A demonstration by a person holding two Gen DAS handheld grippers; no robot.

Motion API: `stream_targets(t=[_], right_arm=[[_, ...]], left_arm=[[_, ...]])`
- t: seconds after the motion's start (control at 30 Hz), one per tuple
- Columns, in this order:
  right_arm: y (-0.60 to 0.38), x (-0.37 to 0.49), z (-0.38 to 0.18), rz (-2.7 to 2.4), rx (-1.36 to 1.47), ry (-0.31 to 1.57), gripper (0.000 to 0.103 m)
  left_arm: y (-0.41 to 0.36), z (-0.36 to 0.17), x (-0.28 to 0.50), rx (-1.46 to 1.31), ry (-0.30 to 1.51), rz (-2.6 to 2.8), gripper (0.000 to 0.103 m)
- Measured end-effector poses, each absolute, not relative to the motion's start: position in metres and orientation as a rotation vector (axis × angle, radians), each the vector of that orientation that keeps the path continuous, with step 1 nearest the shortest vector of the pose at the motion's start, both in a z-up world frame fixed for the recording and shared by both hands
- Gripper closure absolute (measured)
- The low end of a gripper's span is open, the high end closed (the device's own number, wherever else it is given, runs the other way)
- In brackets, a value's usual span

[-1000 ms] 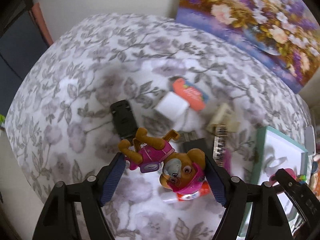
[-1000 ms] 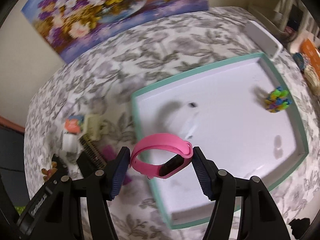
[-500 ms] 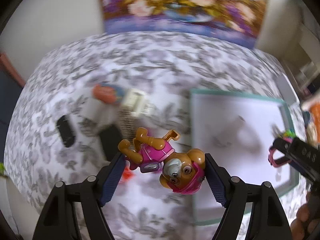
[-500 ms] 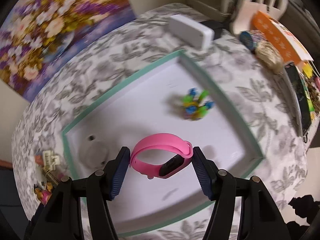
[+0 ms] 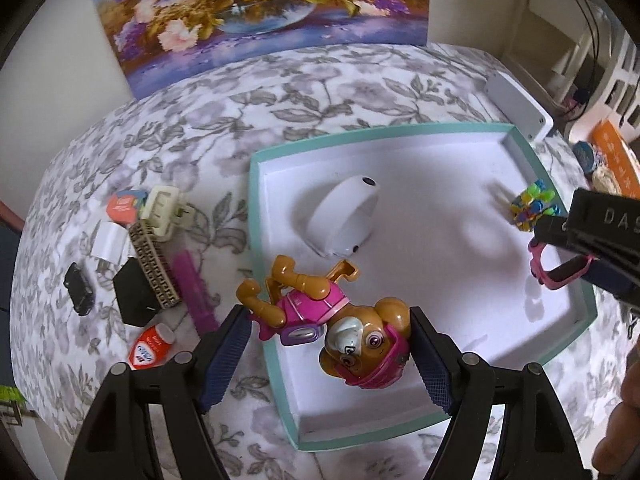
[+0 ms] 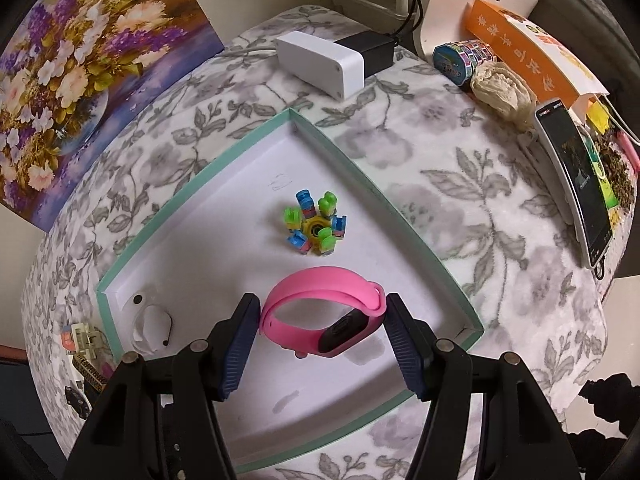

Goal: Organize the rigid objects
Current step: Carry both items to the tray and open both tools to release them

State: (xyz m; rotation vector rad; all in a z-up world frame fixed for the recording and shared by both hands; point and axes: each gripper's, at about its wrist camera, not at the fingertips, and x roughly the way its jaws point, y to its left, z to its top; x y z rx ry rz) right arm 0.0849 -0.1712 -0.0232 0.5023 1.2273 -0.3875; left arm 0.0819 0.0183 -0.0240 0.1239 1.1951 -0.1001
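While clamped crosswise in left fingers [image 5: 328, 344], toy dog [image 5: 332, 320] head rightward | right fingers [image 6: 320, 344] clamp wristband [image 6: 320, 316]

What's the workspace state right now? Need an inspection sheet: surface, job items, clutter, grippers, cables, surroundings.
Surface: grey floral cloth covers the table.
Job's things: teal-rimmed tray holds a white device and a multicoloured spinner toy. Pup figure and pink wristband are carried over it.
Clutter: hair clip, white charger plug, patterned comb, purple stick, red-white bottle and black pieces lie beside the tray.
Grippers: left gripper shut on the pup figure; right gripper shut on the pink wristband.
Cables: black leads behind the white box.
Surroundings: flower painting, phone, orange box.
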Motion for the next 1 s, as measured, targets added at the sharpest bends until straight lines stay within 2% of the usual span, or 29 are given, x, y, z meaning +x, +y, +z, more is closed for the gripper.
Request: stream_targets(t=[0.57,0.67,0.73,0.83,0.9,1.0], right_arm=[[-0.181,0.088,-0.041,-0.415,0.504,1.283,0.037],[-0.182,0.088,-0.044,-0.407,0.515,1.29,0.037],[-0.182,0.088,-0.044,-0.406,0.515,1.288,0.037],[-0.181,0.088,-0.04,-0.406,0.504,1.276,0.032],[-0.179,0.088,-0.038,-0.403,0.493,1.265,0.024],[-0.176,0.089,-0.034,-0.397,0.475,1.249,0.022]], left_arm=[[0.01,-0.046,0.086,0.177,1.212,-0.103,0.021],[0.011,-0.046,0.086,0.177,1.207,-0.102,0.014],[0.012,-0.045,0.086,0.171,1.204,-0.103,0.002],[0.013,-0.041,0.087,0.157,1.196,-0.105,0.001],[0.014,-0.039,0.087,0.147,1.188,-0.105,0.0],[0.019,-0.035,0.088,0.129,1.179,-0.098,0.0]])
